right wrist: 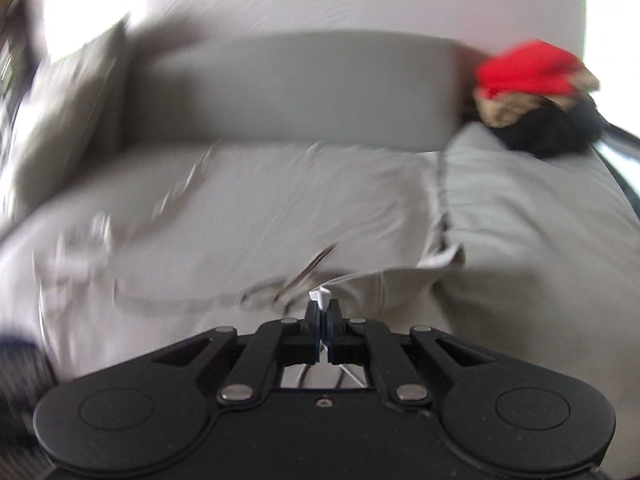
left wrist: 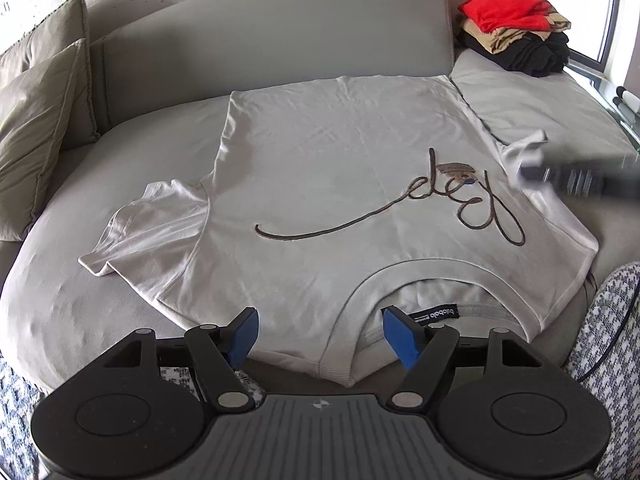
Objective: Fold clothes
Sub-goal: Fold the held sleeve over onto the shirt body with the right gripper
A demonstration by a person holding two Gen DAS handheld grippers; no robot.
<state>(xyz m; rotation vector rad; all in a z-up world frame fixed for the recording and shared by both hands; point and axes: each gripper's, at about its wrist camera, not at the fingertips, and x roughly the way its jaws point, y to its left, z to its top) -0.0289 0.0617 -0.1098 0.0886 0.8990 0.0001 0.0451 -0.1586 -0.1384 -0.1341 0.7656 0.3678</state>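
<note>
— Where did the shirt (left wrist: 320, 184) lie?
— Flat on the grey sofa (left wrist: 260, 32) seat, soft white knit, ribbed collar at the front edge, brown looping script across it.
— The grippers?
— Left gripper (left wrist: 319, 330) spread wide, blue pads above the collar. Right gripper (right wrist: 322, 312) clenched on a thin pinch of the shirt's white cloth; that view was blurred.

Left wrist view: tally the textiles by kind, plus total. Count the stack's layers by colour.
White T-shirt, spread on the sofa: 1
Cushions at the sofa's end: 2
Stacked garment layers by colour: red 1, tan 1, black 1; each may hide more pieces
Total: 6
</note>
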